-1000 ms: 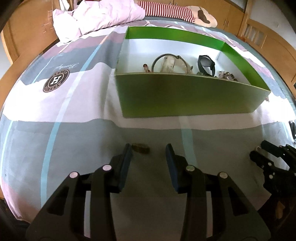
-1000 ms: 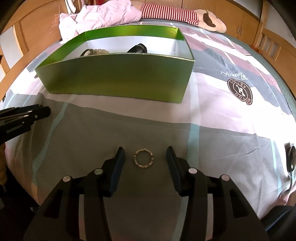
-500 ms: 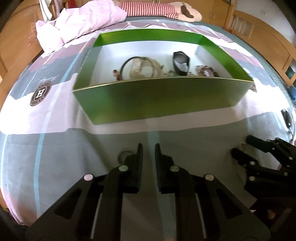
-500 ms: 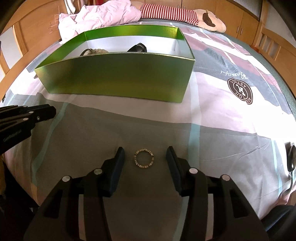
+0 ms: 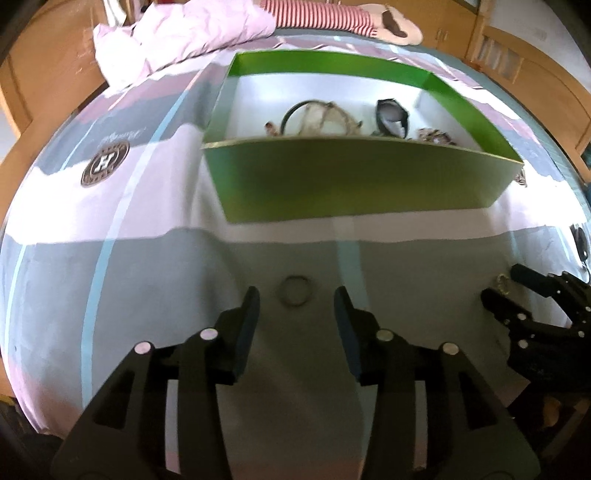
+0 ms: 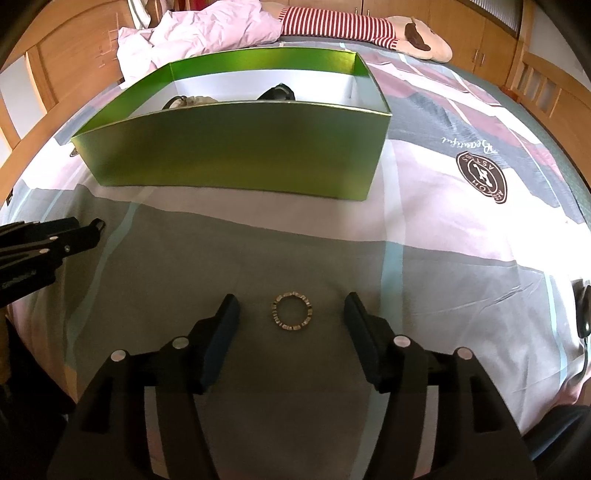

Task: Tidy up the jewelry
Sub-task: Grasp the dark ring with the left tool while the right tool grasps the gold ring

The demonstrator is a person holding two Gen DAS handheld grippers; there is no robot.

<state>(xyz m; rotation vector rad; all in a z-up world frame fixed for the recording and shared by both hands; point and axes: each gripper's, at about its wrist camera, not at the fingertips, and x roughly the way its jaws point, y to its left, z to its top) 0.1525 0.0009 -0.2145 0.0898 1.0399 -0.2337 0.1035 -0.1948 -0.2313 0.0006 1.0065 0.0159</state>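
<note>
A green box (image 5: 354,184) with a white inside stands on the bed and holds a dark bangle (image 5: 295,112), a black watch (image 5: 393,118) and other small jewelry. My left gripper (image 5: 295,306) is open, with a thin plain ring (image 5: 294,290) lying flat on the sheet between its fingertips. My right gripper (image 6: 291,317) is open, with a studded ring (image 6: 291,309) lying flat between its fingertips. The green box shows in the right wrist view (image 6: 236,147) too. Each gripper shows at the edge of the other's view: the right one (image 5: 517,291), the left one (image 6: 85,229).
The bed sheet (image 6: 461,236) has grey, pink and white bands. A pink quilt (image 5: 184,33) and a striped plush toy (image 6: 369,26) lie at the far end. Wooden bed rails (image 6: 535,85) and cabinets surround the bed. A small trinket (image 5: 521,178) lies by the box's right corner.
My left gripper closed half a second ago, then opened again, and a thin ring now lies between its fingertips. The right gripper and studded ring stayed put.
</note>
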